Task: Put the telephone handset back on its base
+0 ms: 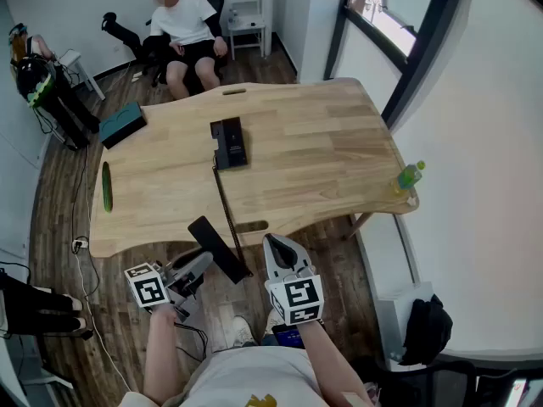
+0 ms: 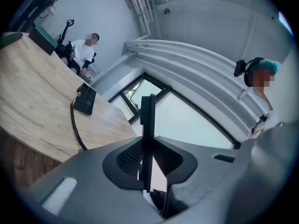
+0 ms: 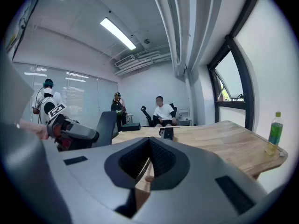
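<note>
The person's two forearms reach forward from the body and are held low, short of the near edge of the wooden surface (image 1: 339, 142) and above the floor. The left gripper (image 1: 202, 263) angles forward and toward the person's right, with its marker cube (image 1: 147, 285) just ahead of the hand. Its jaws are closed on the black telephone handset (image 1: 219, 248). In the left gripper view the handset (image 2: 147, 125) is seen edge-on as a thin dark slab, pinched between the two pads and sticking out well past the tips.

In the head view the handset lies at a slant in the air, just in front of the surface's near edge and not touching it. A coiled cord (image 1: 227, 206) runs from the base across the wood and over the edge to the handset. The base (image 1: 229, 142) sits flat near the middle of the surface, well apart from the handset.

The right gripper (image 1: 277, 244) is just beside the handset on the person's right. It points forward toward the surface edge, with its marker cube (image 1: 295, 299) above the wrist. Its jaws are drawn together to a narrow slit with nothing between them.

A green bottle (image 1: 409, 176) stands at the surface's right corner. A person sits on a chair (image 1: 188, 24) beyond the far edge.
</note>
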A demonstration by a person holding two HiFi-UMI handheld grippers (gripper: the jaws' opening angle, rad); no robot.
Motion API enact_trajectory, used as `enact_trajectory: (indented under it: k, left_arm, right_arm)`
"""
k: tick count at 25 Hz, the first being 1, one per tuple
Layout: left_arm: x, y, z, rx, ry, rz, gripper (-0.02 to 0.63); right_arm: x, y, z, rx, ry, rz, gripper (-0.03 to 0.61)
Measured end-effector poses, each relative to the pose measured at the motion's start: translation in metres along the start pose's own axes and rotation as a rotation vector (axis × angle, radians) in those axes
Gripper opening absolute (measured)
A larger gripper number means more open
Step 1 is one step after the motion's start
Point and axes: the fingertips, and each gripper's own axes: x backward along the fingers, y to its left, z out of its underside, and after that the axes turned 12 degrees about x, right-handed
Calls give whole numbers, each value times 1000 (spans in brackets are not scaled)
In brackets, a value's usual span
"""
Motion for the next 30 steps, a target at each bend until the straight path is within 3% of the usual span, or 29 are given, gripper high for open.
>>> enact_trajectory:
  k: [8, 20, 30]
  left_arm:
    - [-7, 2, -4, 14, -31, -12, 69]
    - [-13, 12, -13, 11, -74, -62, 69]
    - [-42, 32, -30, 30, -36, -56, 69]
  right_arm:
    - [-5, -14, 0, 0, -7, -22, 3]
    - [8, -52, 9, -80, -58, -14, 3]
    - [-22, -80, 15, -93, -40, -6, 3]
